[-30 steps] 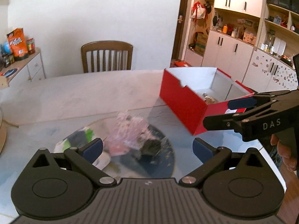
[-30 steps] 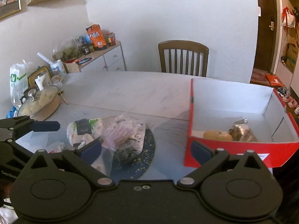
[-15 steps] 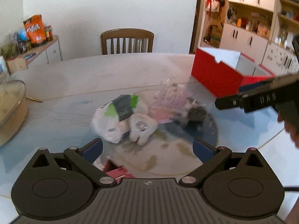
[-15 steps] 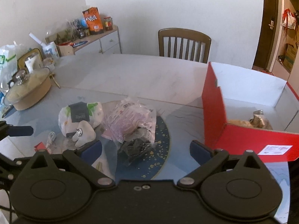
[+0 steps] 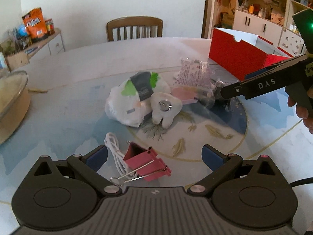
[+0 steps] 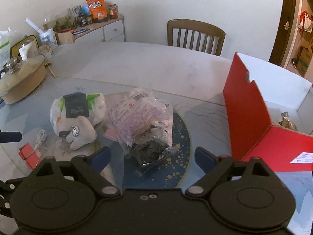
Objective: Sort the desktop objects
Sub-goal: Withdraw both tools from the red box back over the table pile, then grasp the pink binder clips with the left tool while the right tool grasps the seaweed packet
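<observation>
Both claws are spread wide and hold nothing. The left claw (image 5: 154, 153) hovers over a pink binder clip (image 5: 147, 165) and a coiled white cable (image 5: 115, 152) on the counter (image 5: 78, 62). The right claw (image 6: 151, 155) sits above a clear purple-printed bag (image 6: 137, 115) lying on a dark packet (image 6: 150, 150), whose contents are hard to make out. A tooth-shaped plush (image 5: 165, 107) leans against a white plastic bag (image 5: 133, 98). The red box (image 6: 250, 117) stands at the right, its interior mostly cut off.

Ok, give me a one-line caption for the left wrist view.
Open left tongs hover over a pink binder clip and white cable, right tongs at the clear bags.
</observation>
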Available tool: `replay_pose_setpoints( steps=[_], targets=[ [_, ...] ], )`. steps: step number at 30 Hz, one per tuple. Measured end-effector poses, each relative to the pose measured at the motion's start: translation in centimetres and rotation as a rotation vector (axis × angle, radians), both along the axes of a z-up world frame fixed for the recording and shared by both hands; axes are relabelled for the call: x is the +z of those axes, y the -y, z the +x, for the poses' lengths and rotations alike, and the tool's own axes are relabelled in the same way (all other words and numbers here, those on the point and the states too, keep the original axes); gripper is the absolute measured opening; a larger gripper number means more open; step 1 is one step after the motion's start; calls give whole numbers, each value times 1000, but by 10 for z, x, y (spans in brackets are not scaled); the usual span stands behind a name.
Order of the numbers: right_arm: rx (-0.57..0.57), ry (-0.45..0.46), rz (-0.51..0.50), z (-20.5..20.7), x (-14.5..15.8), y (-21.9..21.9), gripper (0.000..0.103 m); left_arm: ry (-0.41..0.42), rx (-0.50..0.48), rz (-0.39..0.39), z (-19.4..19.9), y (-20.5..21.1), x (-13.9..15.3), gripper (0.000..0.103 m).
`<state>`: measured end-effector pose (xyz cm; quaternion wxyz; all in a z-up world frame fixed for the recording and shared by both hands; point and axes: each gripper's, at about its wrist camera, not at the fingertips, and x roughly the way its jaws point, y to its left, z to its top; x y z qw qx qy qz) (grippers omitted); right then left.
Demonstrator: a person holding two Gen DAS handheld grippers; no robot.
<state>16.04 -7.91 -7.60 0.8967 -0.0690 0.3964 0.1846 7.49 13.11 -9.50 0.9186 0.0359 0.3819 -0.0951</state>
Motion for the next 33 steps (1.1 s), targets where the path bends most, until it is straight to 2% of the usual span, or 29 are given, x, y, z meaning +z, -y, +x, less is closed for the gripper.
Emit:
replay_pose_setpoints(
  steps=[4, 17, 19, 26, 27, 33],
  targets=[
    [0, -15, -18, 5, -7, -5, 85, -32, 9, -11, 3, -3, -3, 103],
    [-22, -55, -35, 16, -21, -10, 69, -35, 15, -29, 4, -7, -3, 99],
    [-19, -58, -38, 16, -22, -11, 66, -46, 4, -35, 5, -6, -3, 89],
    [-25, -66, -30, 16, -21, -9, 61, -52, -31, -41, 4, -2, -2, 66],
    [-26, -67, -27, 16, -21, -9, 61, -54, -36, -43, 4, -1, -2, 60],
    [-39, -69, -12, 15, -20, -4, 50, -84, -45, -56, 7, -1, -2, 37]
  ],
)
